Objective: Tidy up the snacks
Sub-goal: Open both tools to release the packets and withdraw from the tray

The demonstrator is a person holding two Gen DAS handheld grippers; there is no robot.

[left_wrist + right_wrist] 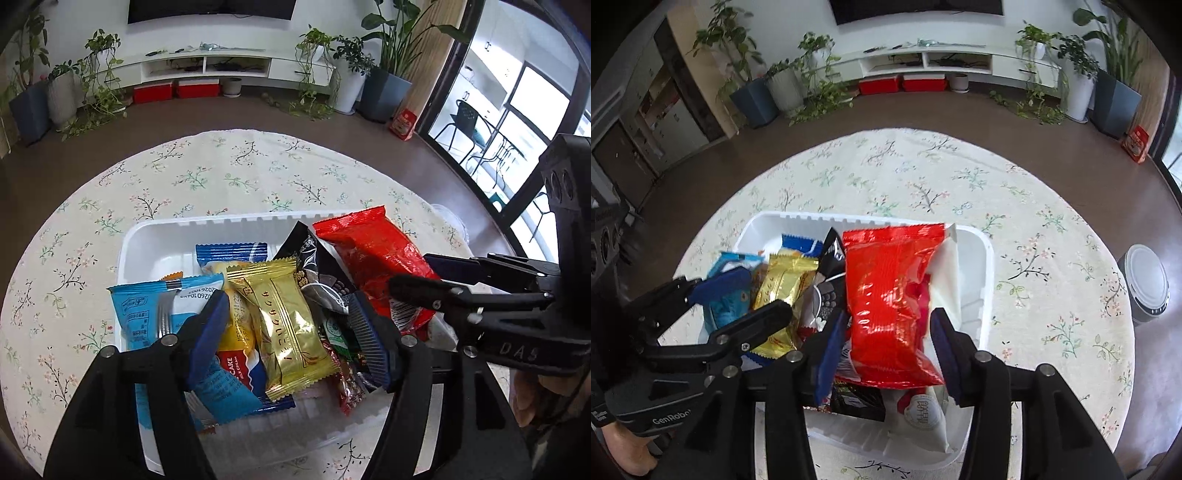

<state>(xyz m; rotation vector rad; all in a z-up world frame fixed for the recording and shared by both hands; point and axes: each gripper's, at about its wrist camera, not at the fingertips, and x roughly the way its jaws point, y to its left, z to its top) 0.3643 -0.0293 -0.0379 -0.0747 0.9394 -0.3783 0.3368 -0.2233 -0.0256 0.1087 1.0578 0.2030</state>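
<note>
A white tray point(155, 236) sits on the floral tablecloth and holds several snack packs. A gold pack point(288, 325) lies in the middle, between the wide-apart fingers of my open left gripper point(286, 321). A light blue pack point(147, 314) lies at the left, a black pack point(317, 266) and a red pack point(376, 258) at the right. In the right wrist view the red pack point(894, 302) lies between the fingers of my open right gripper point(888, 325), over the tray point(979, 258). The right gripper also shows in the left wrist view point(417, 273).
The round table with its floral cloth point(229, 173) extends beyond the tray. A grey bin with a white lid point(1148, 284) stands on the floor at the right. Potted plants point(62, 92) and a white TV cabinet point(229, 66) line the far wall.
</note>
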